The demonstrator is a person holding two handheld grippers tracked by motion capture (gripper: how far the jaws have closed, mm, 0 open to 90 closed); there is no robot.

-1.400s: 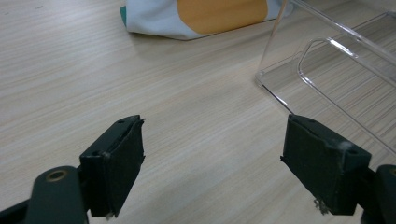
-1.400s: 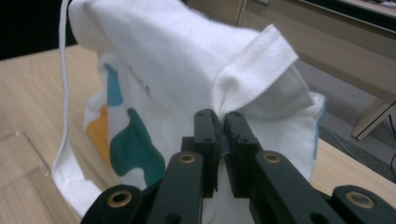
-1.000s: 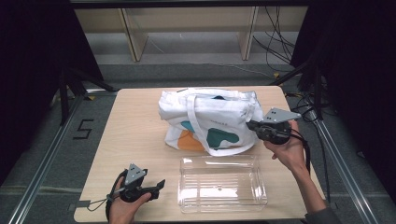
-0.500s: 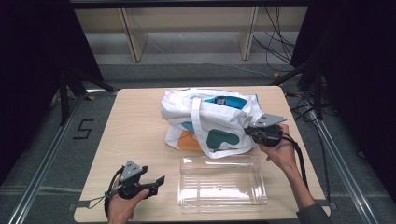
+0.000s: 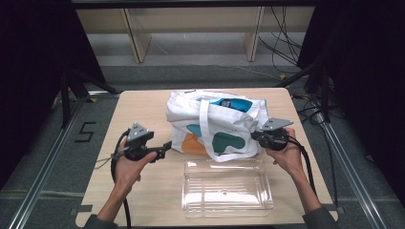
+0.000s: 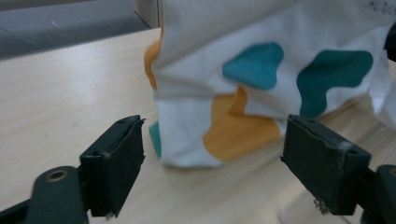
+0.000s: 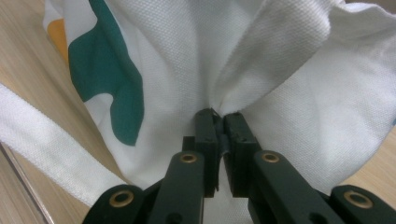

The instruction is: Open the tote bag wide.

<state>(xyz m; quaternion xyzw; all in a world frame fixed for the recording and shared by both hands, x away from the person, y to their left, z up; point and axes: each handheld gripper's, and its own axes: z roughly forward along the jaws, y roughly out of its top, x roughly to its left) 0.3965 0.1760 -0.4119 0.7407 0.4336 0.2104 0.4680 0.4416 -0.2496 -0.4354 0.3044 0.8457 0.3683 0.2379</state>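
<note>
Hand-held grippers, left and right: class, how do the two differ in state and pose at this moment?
The left hand-held gripper has its jaws wide open and holds nothing; the right hand-held gripper is shut on the tote bag. The left faces the bag's near corner without touching; the right pinches its cloth. Both point at the bag.

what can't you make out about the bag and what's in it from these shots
- Tote bag contents: high view, cloth folds hide all but a teal patch at the mouth.
- Print on that patch: too small.
- Bag top: left gripper view, cut off by the upper edge.
- Pinched cloth: right gripper view, right gripper covers it.
</note>
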